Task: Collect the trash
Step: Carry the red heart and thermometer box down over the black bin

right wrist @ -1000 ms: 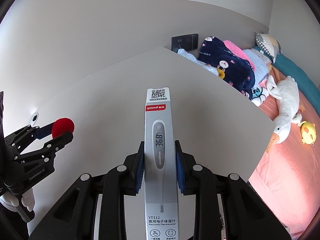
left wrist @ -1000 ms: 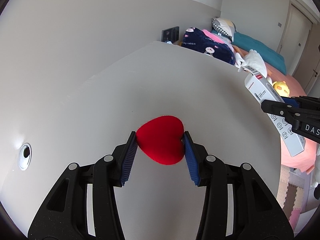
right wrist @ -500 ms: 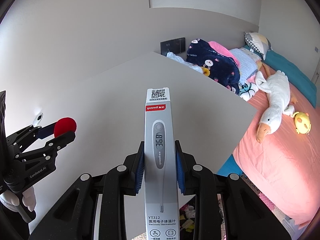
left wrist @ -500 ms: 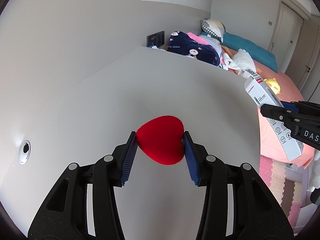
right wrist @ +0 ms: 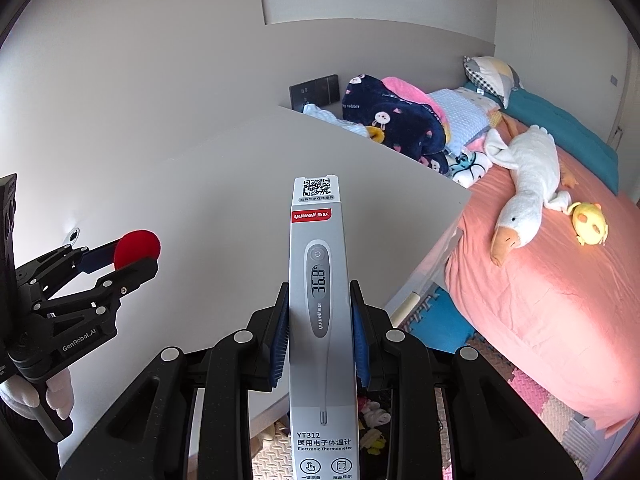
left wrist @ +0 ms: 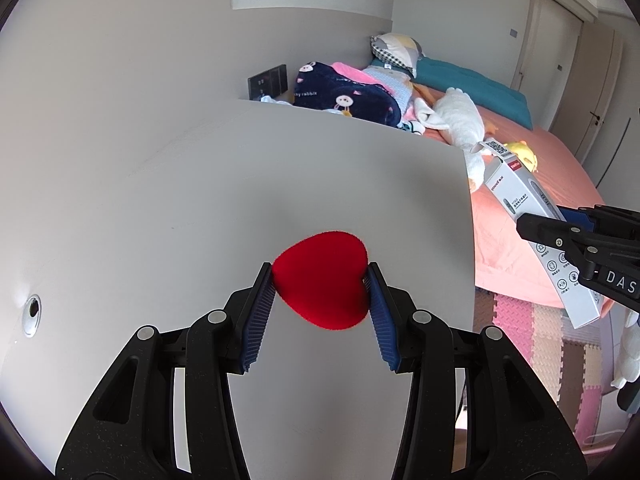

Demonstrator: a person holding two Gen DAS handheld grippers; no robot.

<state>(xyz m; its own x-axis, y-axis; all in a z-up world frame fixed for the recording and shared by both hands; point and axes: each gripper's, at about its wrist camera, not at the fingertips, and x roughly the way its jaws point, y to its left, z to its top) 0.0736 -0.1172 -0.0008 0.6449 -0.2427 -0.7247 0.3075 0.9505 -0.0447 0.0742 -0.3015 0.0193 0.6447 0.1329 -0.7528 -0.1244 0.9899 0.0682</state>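
Compared with one second ago, both views have swung toward the bed: the table's far right corner now sits closer to frame centre, and foam floor mats appear below the table edge. Both grips are unchanged.

The left gripper point(left wrist: 320, 292) is clamped on a red heart-shaped object point(left wrist: 323, 280) with a fuzzy, velvet-like surface; the ribbed blue pads point(left wrist: 256, 320) press its two sides. It is held above the smooth matte grey table point(left wrist: 200, 200). A round metal-rimmed hole point(left wrist: 31, 314) lies in the tabletop at 9 o'clock.

The right gripper point(right wrist: 320, 320) is clamped on a long rectangular thermometer box point(right wrist: 320, 312) of glossy grey cardboard, with a red brand band and a QR code at its far end. The box points to 12 o'clock, over the table's edge.

At 2 o'clock in the right wrist view, a bed with a salmon-pink sheet point(right wrist: 560, 300) carries a plush white goose point(right wrist: 528, 184), a small yellow plush toy point(right wrist: 588, 224), a navy fleece blanket point(right wrist: 396, 120) and a checked pillow point(right wrist: 490, 74). A dark wall switch plate point(right wrist: 314, 90) sits at 12 o'clock.
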